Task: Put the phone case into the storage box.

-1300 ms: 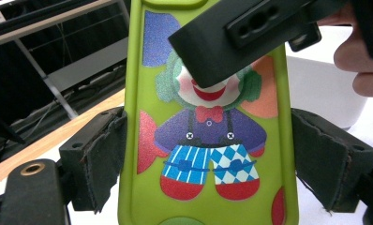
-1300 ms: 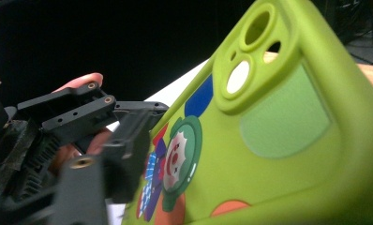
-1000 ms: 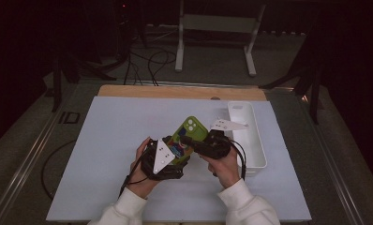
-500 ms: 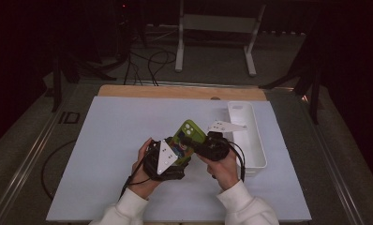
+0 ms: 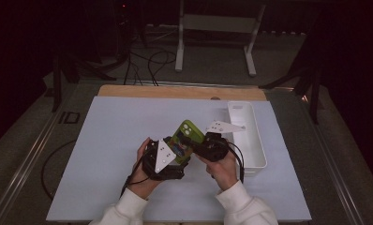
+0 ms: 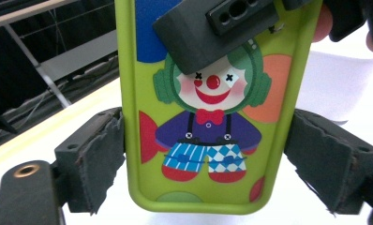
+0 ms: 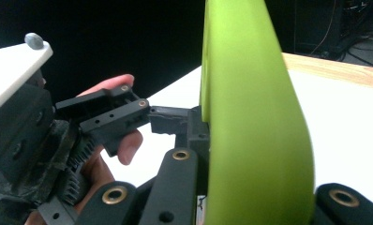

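1. The white mat (image 5: pixel 105 154) covered most of the table, and I was working over its middle, near the front edge.
2. A white tray (image 5: pixel 241 104) lay along the mat's right side, just beside my right hand. Its inside looked bare.
3. The green case (image 5: pixel 188 133) was off the mat, held in the air between both tools, tilted up and away from me. Its clown face was towards the left tool's camera.
4. The left gripper (image 5: pixel 177 152) straddled the case's lower end across its width. Its pads (image 6: pixel 98 159) lay against both long edges, so I read it as grasping the case, though only lightly.
5. The right gripper (image 5: pixel 201 147) was clenched on the case through its thickness, with one jaw flat over the clown's head.
6. I judged this to be a handover to the right tool. To do it well I would keep the right clamp tight and both hands steady, then ease the left jaws straight outwards so the pads did not drag the soft rim or twist the case.
7. The right hold sat off-centre, so I expected the case might swing once the left let go.
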The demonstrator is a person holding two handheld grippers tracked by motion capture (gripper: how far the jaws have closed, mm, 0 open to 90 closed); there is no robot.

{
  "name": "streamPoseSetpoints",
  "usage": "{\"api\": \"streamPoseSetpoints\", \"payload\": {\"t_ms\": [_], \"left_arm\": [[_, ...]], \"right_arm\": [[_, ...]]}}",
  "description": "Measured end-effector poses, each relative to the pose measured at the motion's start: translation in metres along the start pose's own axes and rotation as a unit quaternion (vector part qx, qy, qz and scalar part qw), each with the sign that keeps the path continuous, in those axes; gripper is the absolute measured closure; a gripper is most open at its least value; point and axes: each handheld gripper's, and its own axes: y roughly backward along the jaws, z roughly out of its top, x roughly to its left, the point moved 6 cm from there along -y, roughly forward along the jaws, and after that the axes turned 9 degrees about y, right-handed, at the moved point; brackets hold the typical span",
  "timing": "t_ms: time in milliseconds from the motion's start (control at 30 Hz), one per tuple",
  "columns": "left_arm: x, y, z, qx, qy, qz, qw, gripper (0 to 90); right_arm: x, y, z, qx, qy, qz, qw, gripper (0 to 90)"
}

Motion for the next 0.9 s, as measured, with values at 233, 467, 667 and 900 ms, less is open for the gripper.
{"api": "streamPoseSetpoints", "payload": {"t_ms": [233, 467, 667, 900], "left_arm": [[0.005, 0.000, 0.000, 0.012, 0.023, -0.016, 0.9995, 3.4], [0.009, 0.001, 0.000, 0.020, 0.037, -0.022, 0.9989, 1.8], [0.012, 0.003, 0.000, 0.027, 0.044, -0.034, 0.9981, 1.8], [0.014, 0.004, 0.000, 0.032, 0.055, -0.051, 0.9967, 1.5]], "right_arm": [[-0.001, 0.001, 0.000, 0.001, 0.001, 0.002, 1.0000, 88.8], [-0.002, 0.003, 0.000, 0.003, 0.005, 0.004, 1.0000, 88.8], [-0.004, 0.005, 0.000, 0.007, 0.009, 0.005, 0.9999, 88.8], [-0.005, 0.010, 0.001, 0.010, 0.020, 0.009, 0.9997, 88.7]]}}
